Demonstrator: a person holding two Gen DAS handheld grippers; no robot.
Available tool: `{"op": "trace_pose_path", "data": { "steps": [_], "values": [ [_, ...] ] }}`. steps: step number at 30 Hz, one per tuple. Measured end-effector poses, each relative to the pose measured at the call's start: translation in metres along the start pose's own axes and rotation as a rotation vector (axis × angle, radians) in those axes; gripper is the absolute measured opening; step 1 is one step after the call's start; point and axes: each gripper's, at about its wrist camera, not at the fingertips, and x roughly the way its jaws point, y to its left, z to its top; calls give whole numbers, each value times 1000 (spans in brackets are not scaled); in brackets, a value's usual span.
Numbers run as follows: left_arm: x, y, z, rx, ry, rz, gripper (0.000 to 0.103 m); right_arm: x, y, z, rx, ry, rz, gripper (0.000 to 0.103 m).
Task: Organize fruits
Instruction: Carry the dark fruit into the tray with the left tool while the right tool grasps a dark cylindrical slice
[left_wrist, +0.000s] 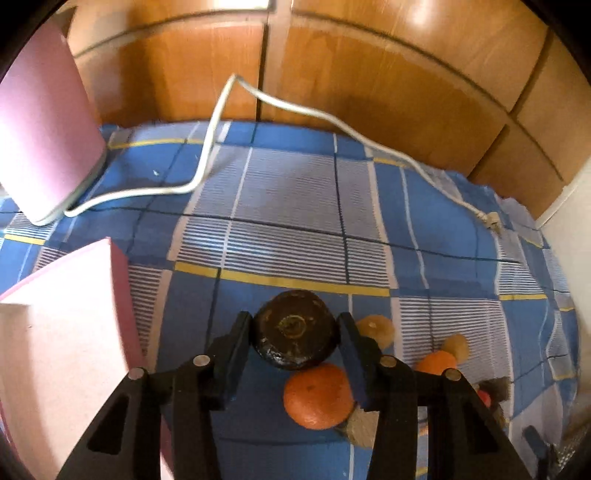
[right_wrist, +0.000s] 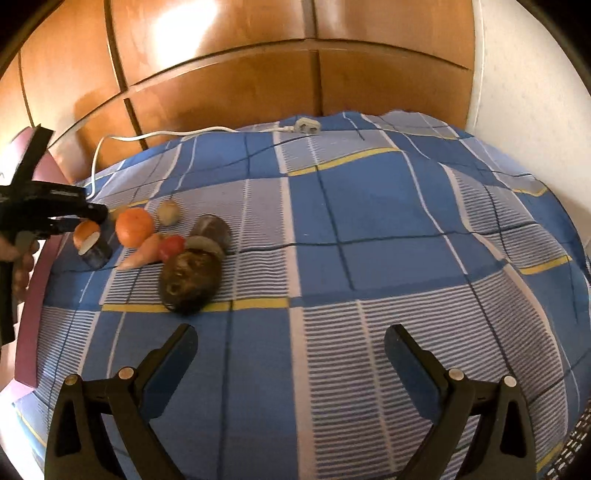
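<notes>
In the left wrist view my left gripper (left_wrist: 295, 321) is shut on a dark brown round fruit (left_wrist: 295, 332), a pad pressing each side. An orange (left_wrist: 317, 395) lies just below it on the cloth. To its right lie a yellowish fruit (left_wrist: 376, 328) and a second orange (left_wrist: 436, 363). In the right wrist view my right gripper (right_wrist: 291, 332) stands open over bare cloth with nothing between its fingers. The fruit pile sits ahead to its left: a large brown fruit (right_wrist: 190, 280), an orange (right_wrist: 135, 227), a red fruit (right_wrist: 171, 247) and a purple one (right_wrist: 212, 229). The left gripper's body (right_wrist: 44, 210) shows at the left edge.
A blue checked cloth (right_wrist: 369, 221) covers the surface. Two pink boxes (left_wrist: 74, 332) (left_wrist: 44, 129) stand at the left. A white cable (left_wrist: 207, 155) runs across the far side to a plug (left_wrist: 489, 219). Wooden wardrobe doors (left_wrist: 369, 74) close off the back.
</notes>
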Motion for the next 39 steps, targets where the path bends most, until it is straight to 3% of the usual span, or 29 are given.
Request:
{"op": "trace_pose_path", "data": {
  "steps": [9,13,23,25,27,29,33,39],
  "values": [
    [-57,21,-22,-57,-109,-40,47,7,15,-9,-95,31,-43,103],
    [-85,37,-45,-86,-145,-42,47,9,13,-9,-81,34,-36,103],
    [-112,97,-113,-187,-161,104,47,8,16,-9,-76,60,-59,102],
    [-113,107,-122,-200,-159,136,47,6,16,-8,-76,64,-56,94],
    [-115,113,-129,-199,-165,166,47,2,19,-7,-87,58,-52,74],
    [-117,119,-134,-206,-171,179,47,0,20,-3,-91,63,-29,64],
    [-120,127,-146,-233,-186,203,47,-6,23,8,-75,43,5,57],
    [-125,140,-158,-286,-181,230,48,-7,32,34,-42,34,80,57]
  ]
}}
